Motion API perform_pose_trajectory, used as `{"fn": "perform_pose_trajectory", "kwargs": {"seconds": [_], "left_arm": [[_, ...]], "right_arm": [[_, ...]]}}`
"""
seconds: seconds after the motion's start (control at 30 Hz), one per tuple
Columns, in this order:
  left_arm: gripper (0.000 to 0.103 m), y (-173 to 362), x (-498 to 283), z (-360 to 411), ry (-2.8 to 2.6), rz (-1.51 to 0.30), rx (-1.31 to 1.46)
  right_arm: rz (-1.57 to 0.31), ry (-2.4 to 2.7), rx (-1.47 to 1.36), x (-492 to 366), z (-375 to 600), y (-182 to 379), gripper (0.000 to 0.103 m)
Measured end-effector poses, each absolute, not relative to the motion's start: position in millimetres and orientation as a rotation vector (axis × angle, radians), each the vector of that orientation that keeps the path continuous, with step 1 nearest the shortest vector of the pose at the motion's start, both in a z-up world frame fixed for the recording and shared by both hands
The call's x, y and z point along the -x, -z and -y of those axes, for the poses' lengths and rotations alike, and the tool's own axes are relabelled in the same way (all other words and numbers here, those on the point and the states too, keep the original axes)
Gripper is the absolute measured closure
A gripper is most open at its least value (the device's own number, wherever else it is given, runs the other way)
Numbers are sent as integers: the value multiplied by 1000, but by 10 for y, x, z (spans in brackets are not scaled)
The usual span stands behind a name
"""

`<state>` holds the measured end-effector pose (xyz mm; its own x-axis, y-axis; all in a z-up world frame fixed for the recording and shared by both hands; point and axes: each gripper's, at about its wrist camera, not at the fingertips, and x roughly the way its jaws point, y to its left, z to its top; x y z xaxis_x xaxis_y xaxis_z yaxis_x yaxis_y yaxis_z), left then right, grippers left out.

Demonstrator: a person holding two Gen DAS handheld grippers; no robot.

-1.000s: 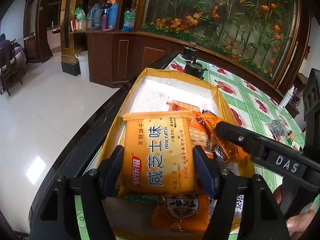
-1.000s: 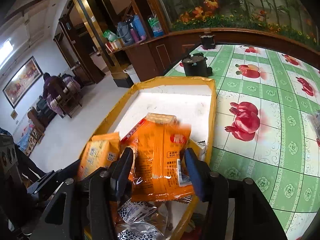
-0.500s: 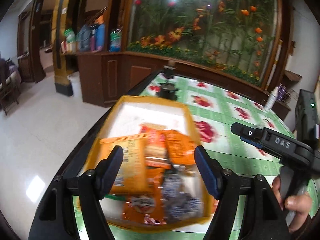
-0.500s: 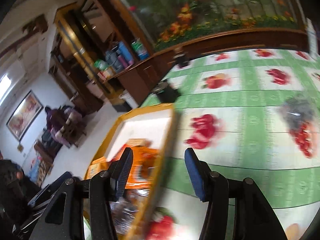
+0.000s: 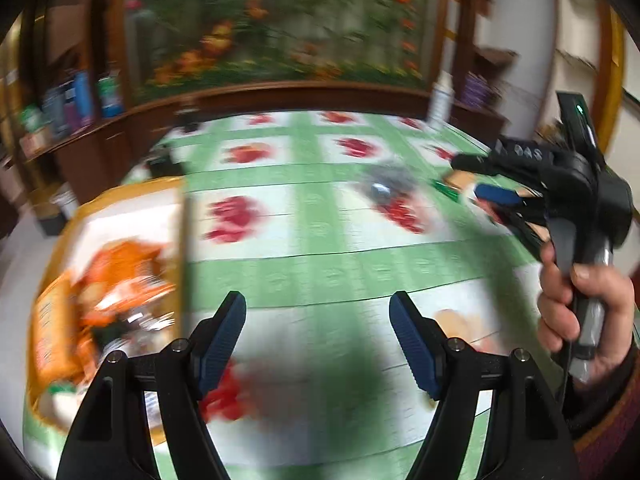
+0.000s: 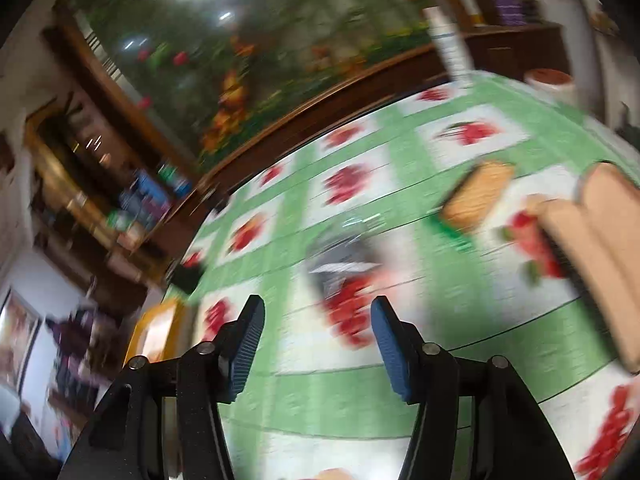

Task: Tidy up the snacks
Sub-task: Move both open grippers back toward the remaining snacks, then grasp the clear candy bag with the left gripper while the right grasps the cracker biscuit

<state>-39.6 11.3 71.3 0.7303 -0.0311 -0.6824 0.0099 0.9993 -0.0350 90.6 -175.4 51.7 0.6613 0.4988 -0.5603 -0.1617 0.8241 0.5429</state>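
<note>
- The left gripper (image 5: 318, 334) hangs over the green-and-white tablecloth (image 5: 328, 240) with its blue-padded jaws spread wide and only cloth showing between them.
- The right gripper (image 6: 316, 344) also has nothing between its pads; its jaws are opening over a red fruit print on the cloth.
- In the left wrist view the right gripper appears at the far right edge, held by a hand (image 5: 584, 312) in a dark red sleeve (image 5: 616, 416).
- The yellow tray (image 5: 182, 240) sits at the left side of the table, its near wall just beside the left gripper's left finger; the orange snack packets (image 5: 120, 276) lie piled inside it, blurred.
- On open cloth between tray and right gripper lies a grey-and-silver packet (image 6: 340, 264), partly over a red fruit print, ahead of the right gripper's jaws and apart from them.
- Farther right, a tan biscuit packet (image 6: 478, 196) with a green edge lies on the cloth; beside it, larger tan packets (image 6: 600, 248) fill the right edge of the right wrist view.
- A white bottle (image 6: 448, 46) stands at the table's far edge, and a white tub with a reddish lid (image 6: 548, 80) is near it.
- Behind the table runs a wooden counter (image 5: 304, 94) under a flower mural (image 5: 280, 20); everything is smeared by motion blur.
</note>
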Motion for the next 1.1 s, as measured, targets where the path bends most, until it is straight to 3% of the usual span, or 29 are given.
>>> {"fn": "perform_pose_trajectory", "kwargs": {"seconds": [0.07, 0.13, 0.37, 0.63, 0.83, 1.1], "left_arm": [[27, -796, 142, 77, 98, -754, -9], [13, -861, -155, 210, 147, -762, -35], [12, -843, -1294, 444, 174, -822, 0], [12, -381, -2223, 629, 150, -901, 19], [12, -183, -1828, 697, 193, -935, -48], [28, -113, -880, 258, 98, -900, -66]], "right_arm": [[-758, -339, -504, -974, 1984, -504, 41], [-752, -307, -508, -1028, 2170, -515, 41], [-769, -267, -620, -1046, 2547, -465, 41], [-789, -269, -667, -1062, 2597, -397, 41], [-784, -266, -691, -1041, 2638, -409, 41], [-770, -242, -662, -998, 2618, -432, 36]]}}
